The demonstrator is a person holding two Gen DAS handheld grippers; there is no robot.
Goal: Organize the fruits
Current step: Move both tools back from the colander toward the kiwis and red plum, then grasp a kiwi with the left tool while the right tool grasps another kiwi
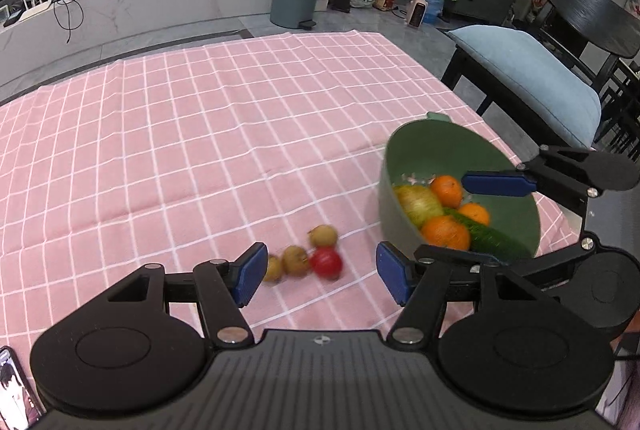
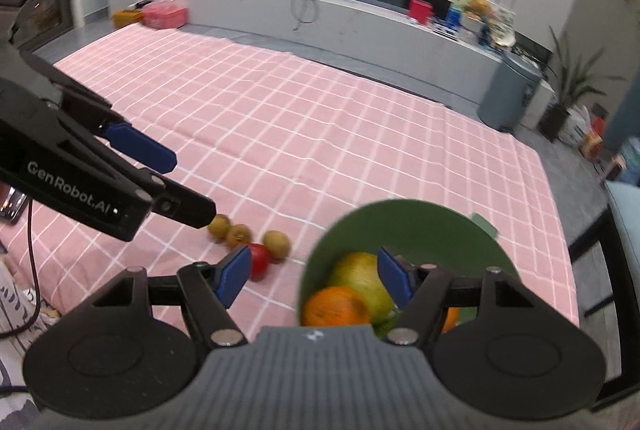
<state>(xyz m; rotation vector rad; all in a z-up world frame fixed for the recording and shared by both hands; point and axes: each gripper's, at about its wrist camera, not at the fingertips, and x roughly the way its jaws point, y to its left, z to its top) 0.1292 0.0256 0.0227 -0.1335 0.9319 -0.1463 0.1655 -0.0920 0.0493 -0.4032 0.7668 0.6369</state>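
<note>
Left wrist alone shows cucumber (image 1: 490,236) inside green bowl (image 1: 424,146).

Soft pink checked cloth (image 1: 200,134) with creases. Smooth, matt green plastic bowl (image 1: 404,154) at 3 o'clock. Bumpy-skinned oranges (image 1: 446,232), a rough green cucumber (image 1: 486,235). Fuzzy brown kiwis (image 1: 295,260) beside a shiny red tomato (image 1: 326,262). Matt black plastic left gripper (image 1: 322,272) with blue pads (image 1: 250,272) and shiny metal screws (image 1: 232,334).

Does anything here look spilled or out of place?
Yes. The green bowl is tipped on its side, and three kiwis and a red fruit lie loose on the pink cloth beside it.
</note>
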